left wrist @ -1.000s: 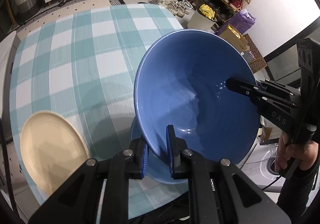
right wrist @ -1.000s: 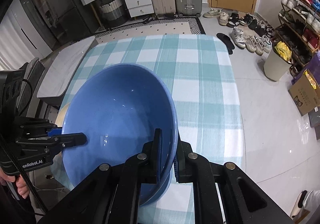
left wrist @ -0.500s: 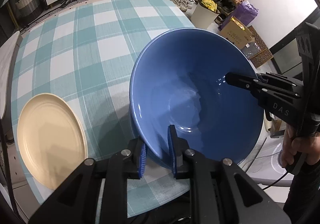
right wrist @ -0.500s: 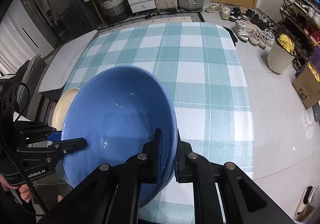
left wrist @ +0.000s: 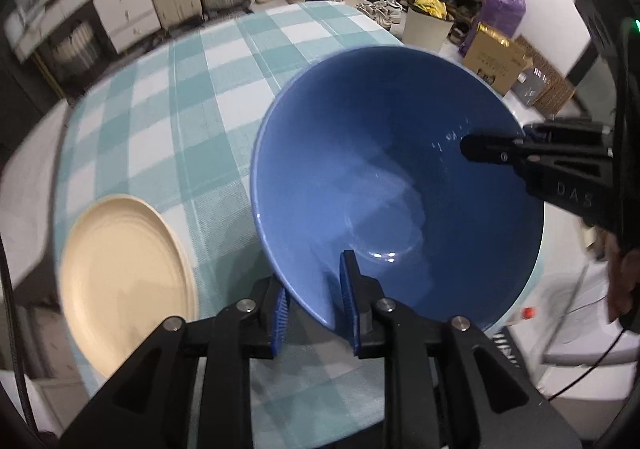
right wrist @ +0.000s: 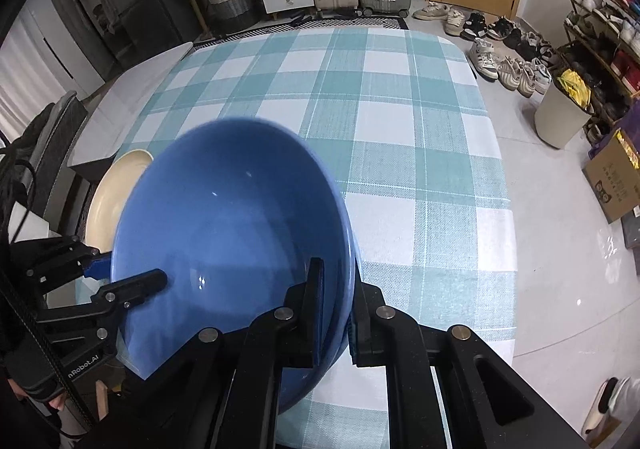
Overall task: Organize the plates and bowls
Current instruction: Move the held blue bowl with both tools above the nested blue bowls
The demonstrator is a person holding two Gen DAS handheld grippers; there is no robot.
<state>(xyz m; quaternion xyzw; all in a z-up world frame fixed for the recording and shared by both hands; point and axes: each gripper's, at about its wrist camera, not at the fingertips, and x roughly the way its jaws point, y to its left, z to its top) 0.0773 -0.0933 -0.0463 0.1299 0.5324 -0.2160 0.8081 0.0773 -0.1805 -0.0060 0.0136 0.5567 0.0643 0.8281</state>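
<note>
- A cream plate is seen on the checked tablecloth, just left of the left gripper.
- The left gripper's jaws are opening; the rim of the blue bowl sits between pads no longer pressed on it, where a second ago it was pinched.
- The bowl has been lowered toward the table.
- The right gripper is clamped on the bowl's opposite rim, so release looks half done.
</note>
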